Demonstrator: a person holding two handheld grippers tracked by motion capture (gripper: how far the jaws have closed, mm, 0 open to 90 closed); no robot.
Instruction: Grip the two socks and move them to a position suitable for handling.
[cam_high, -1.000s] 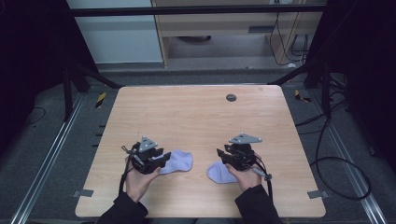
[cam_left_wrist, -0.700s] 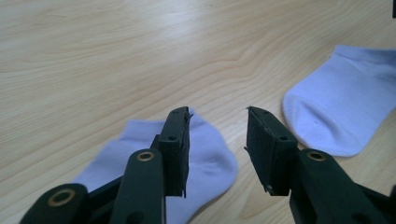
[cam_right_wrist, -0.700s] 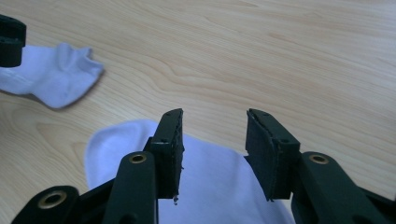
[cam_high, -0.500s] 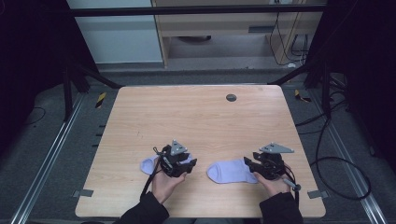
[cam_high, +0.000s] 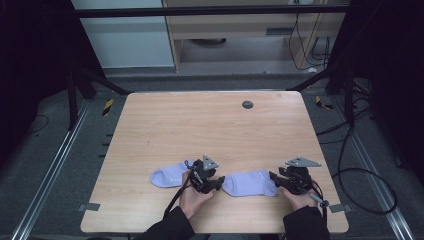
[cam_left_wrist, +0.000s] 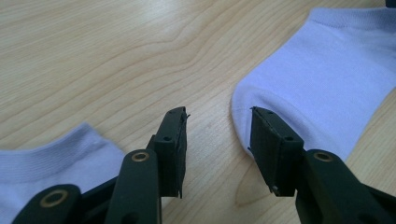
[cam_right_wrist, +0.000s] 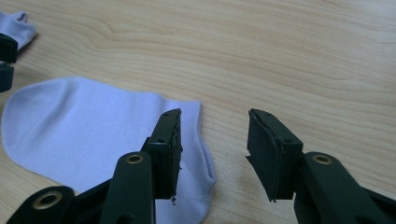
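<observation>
both your grippers, left (cam_high: 216, 183) and right (cam_high: 275, 179), now stand wide and empty, having shifted right since a second ago, leaving two pale socks (cam_high: 249, 182) (cam_high: 170, 175) flat, apart on the table (cam_high: 200, 125), apparently released.

Two pale lavender cotton ankle socks lying flat on the light wooden table (cam_high: 210, 125).

The left pale lavender ankle sock (cam_high: 170, 175) lies flat near the table's front edge, left of its middle, stretched sideways with its ribbed cuff (cam_left_wrist: 42, 158) at the inner end. The right pale lavender ankle sock (cam_high: 249, 183) lies flat just beside it toward the table's right, also sideways, its rounded toe (cam_left_wrist: 252, 100) pointing at the first sock and its cuff (cam_right_wrist: 203, 140) at the far end; bare wood separates them.
</observation>
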